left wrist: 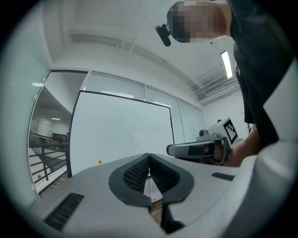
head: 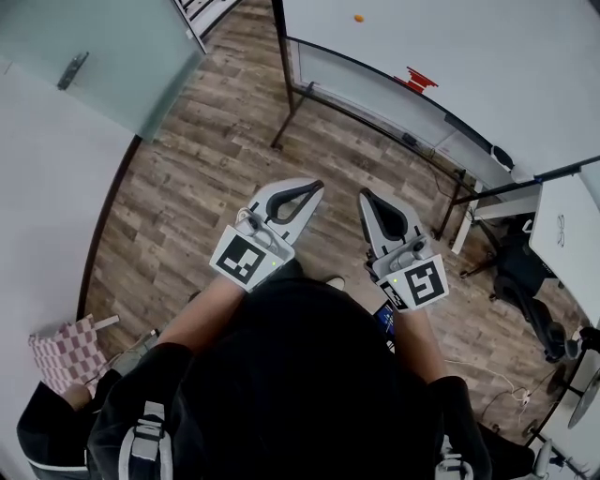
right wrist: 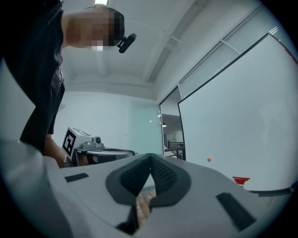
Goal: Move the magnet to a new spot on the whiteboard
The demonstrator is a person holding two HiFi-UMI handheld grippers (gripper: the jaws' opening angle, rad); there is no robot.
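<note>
Both my tongs are shut tight and hold nothing. My left tongs (head: 317, 187) and my right tongs (head: 365, 195) sit side by side in the middle of the head view, over the brown wooden floor (head: 206, 169).

The small round orange magnet (head: 358, 18) is stuck on the big white whiteboard (head: 487, 56), at the very top of the head view, well apart from both tongs.

What could go wrong? My tongs are closed. If I reach the magnet like this, I think I would just bump it, and it could slide or fall to the floor. I need to open one pair first. The magnet is tiny, so it may slip out of the pads. The whiteboard stands on thin dark legs (head: 284, 112), so a hard push may make it wobble.

I see no box or bowl. The ledge under the whiteboard (head: 375, 117) carries a small red thing (head: 419, 81). A pink and white checked cloth thing (head: 66, 352) sits at the lower left. I cannot tell if anything is inside it.
</note>
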